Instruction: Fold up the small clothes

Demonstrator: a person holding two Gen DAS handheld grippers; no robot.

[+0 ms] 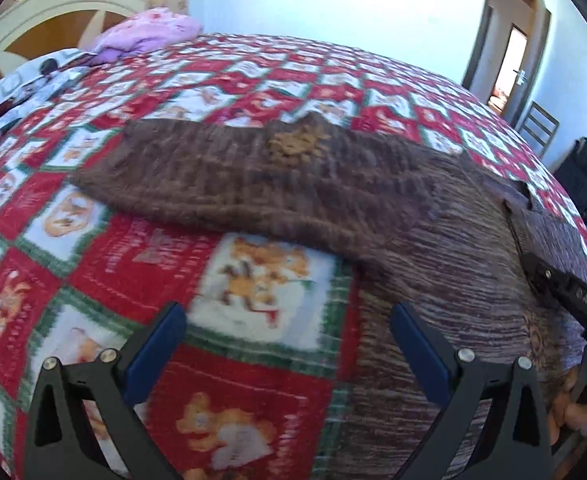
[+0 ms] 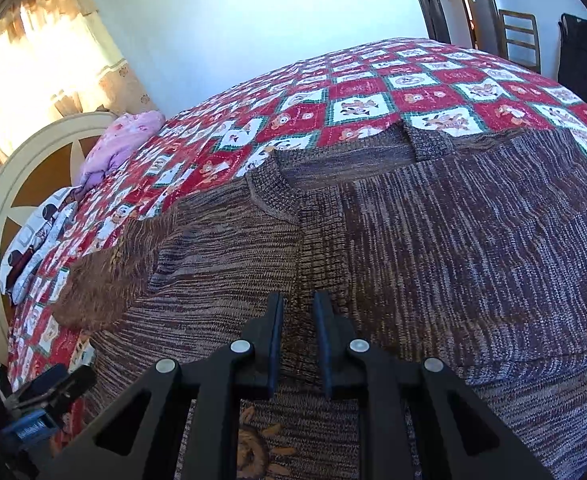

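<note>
Ribbed brown knit sweater (image 2: 433,220) flat on checkered quilt (image 1: 253,72).

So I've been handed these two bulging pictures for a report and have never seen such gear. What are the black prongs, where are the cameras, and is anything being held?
No robot here: a person carries a two-fingered tool in each hand, and each has a wide-angle camera looking along its fingers, hence the bulge. One picture is from the left tool, whose blue-padded fingers stand wide apart over the bed, holding nothing. The other is from the right tool; its fingers are nearly together above the brown knitted sweater, though whether they pinch the knit can't be told. The sweater lies spread on a red, white and green patchwork bedspread, one sleeve stretched out sideways. A pink pillow sits by the headboard.
</note>
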